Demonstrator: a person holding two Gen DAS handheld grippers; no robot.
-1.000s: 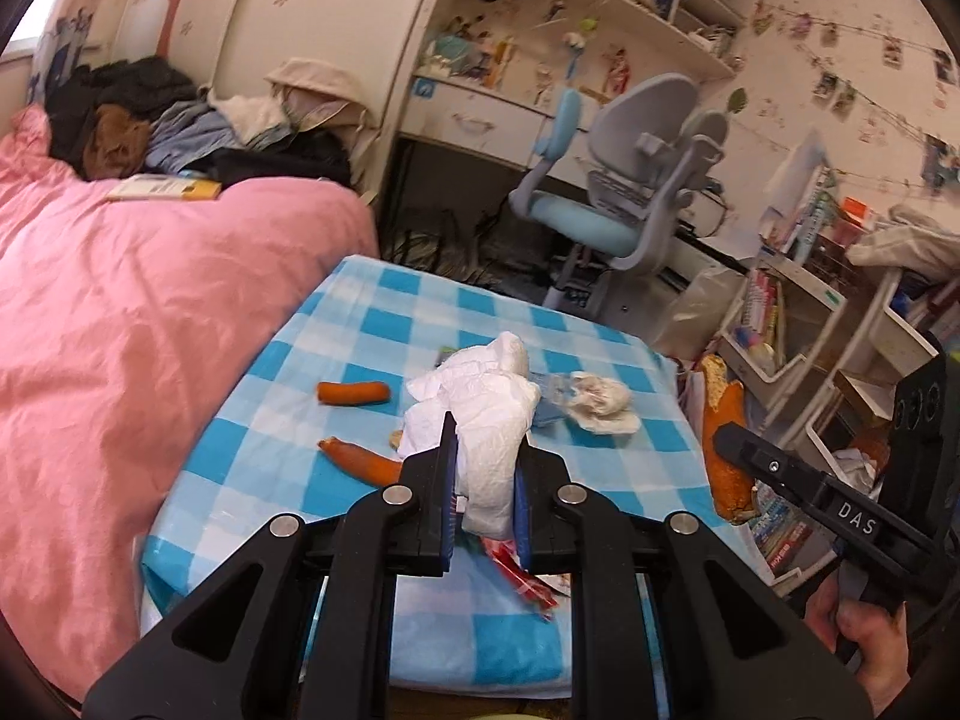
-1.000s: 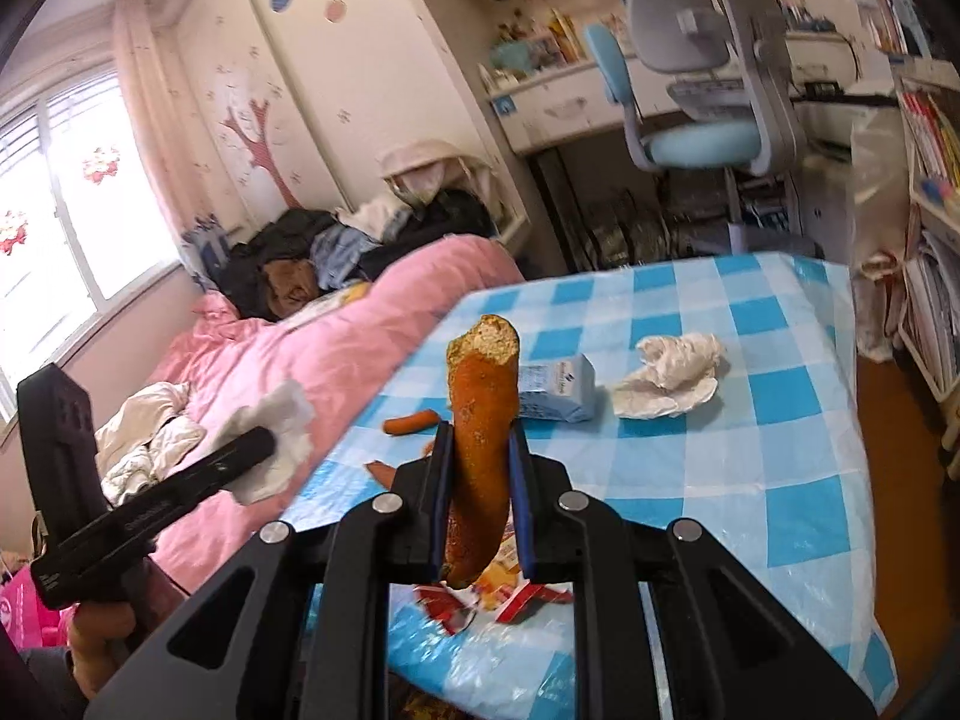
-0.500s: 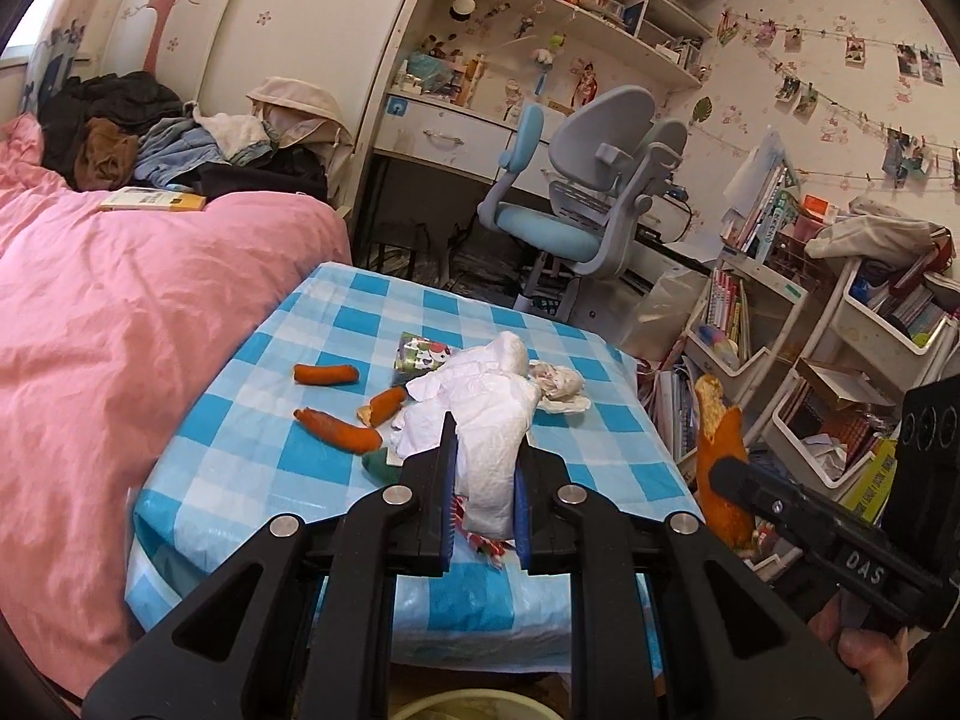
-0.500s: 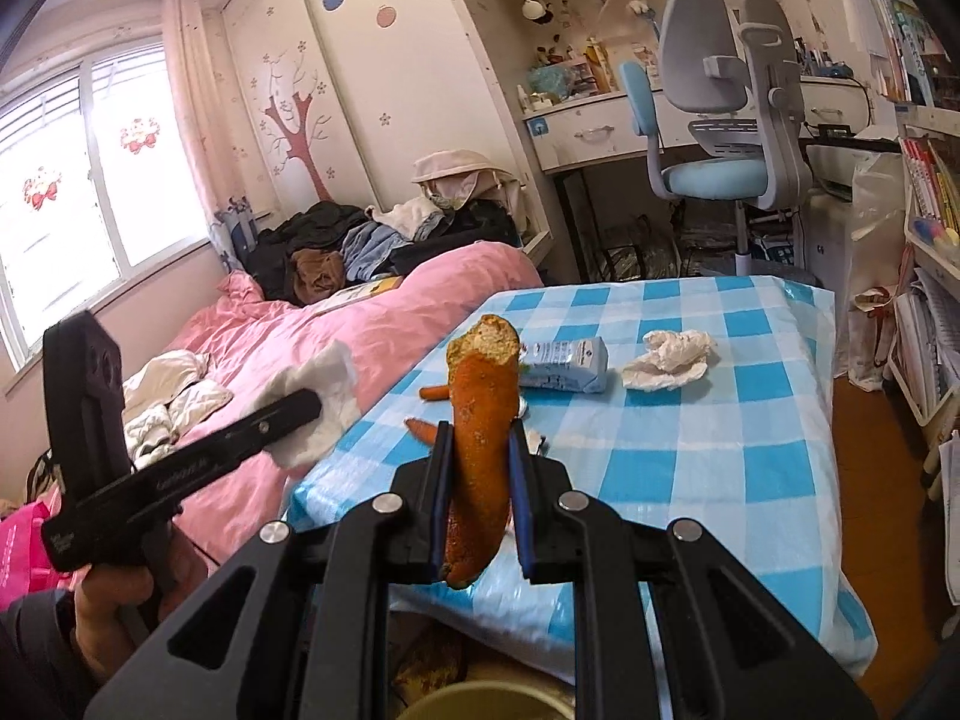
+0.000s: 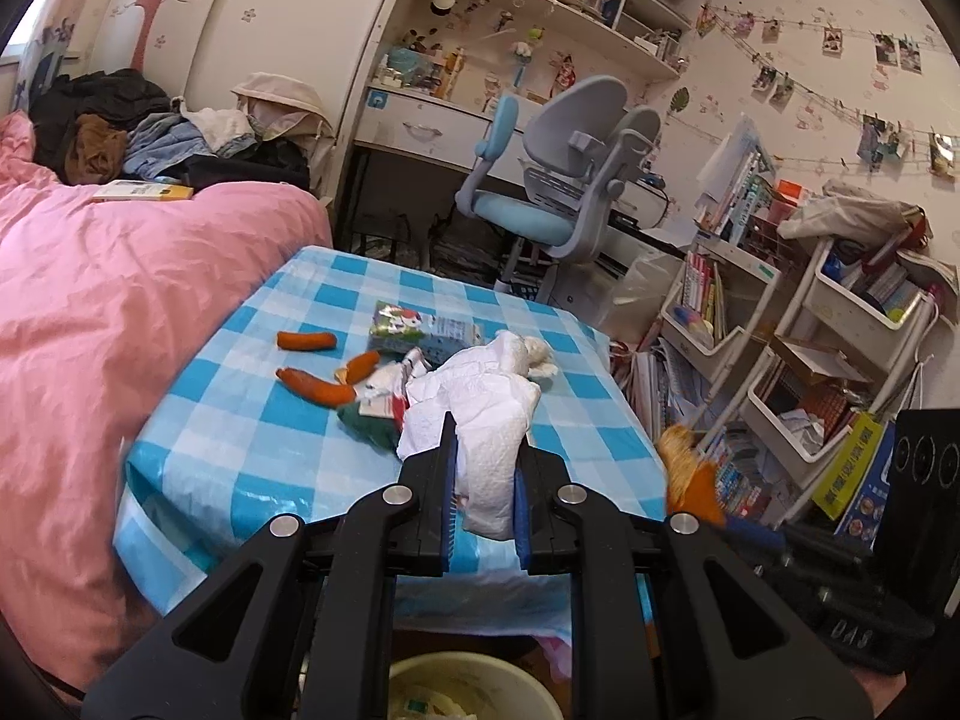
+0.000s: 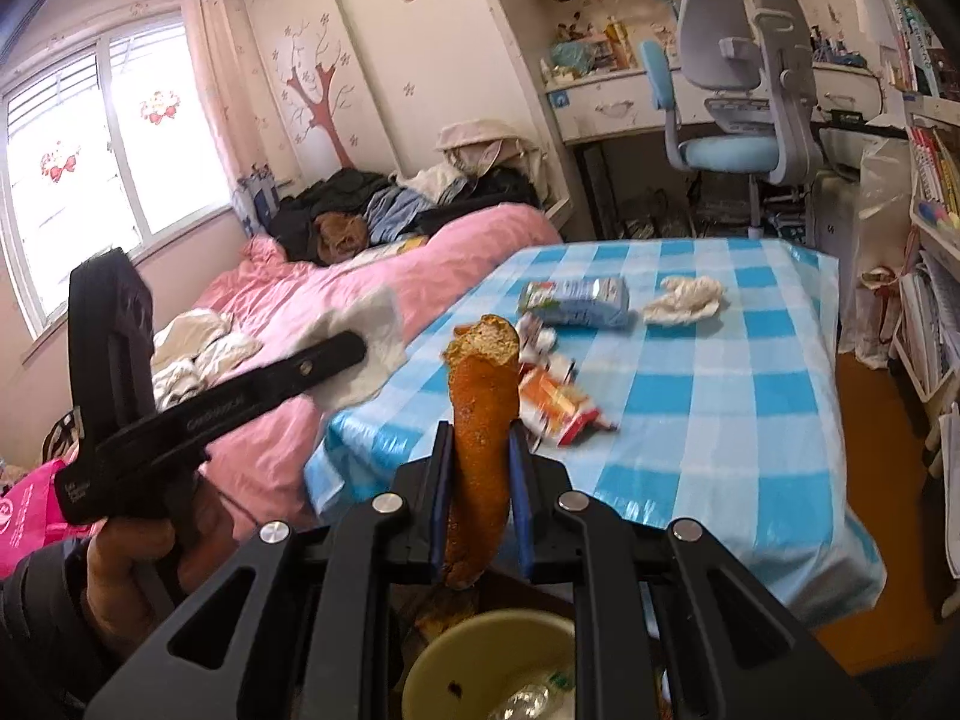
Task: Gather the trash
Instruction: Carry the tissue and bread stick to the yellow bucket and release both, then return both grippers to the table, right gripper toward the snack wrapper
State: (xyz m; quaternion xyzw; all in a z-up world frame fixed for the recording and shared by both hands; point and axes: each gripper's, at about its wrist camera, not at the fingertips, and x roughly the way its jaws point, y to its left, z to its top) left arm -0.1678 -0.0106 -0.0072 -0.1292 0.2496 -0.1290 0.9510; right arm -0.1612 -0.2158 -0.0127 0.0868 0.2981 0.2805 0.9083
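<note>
A: What is seen nearest, down low?

B: A pale yellow bin [image 6: 489, 660] is seen under both tools. Some trash is already inside it.

A: What is held above the bin?

B: A white paper tissue [image 5: 489, 420] is squeezed tight in the left gripper [image 5: 485, 495]. An orange peel [image 6: 480, 420] is pinched tight, standing up, in the right gripper [image 6: 480, 501]. Both are held just in front of the table [image 6: 750, 420] edge.

A: What is left on the table, past the bin?

B: A red and white wrapper [image 6: 558, 402] is seen first. Small orange peel bits [image 5: 315, 385] and a green scrap [image 5: 369, 423] are laid near it. Farther back, a small drink carton [image 6: 576, 302] is lying flat, with a crumpled tissue [image 6: 684, 299] just beside it.

A: Can any words be read?

B: The print on the carton cannot be read. Writing on the left tool's arm is too blurred to be read.
</note>
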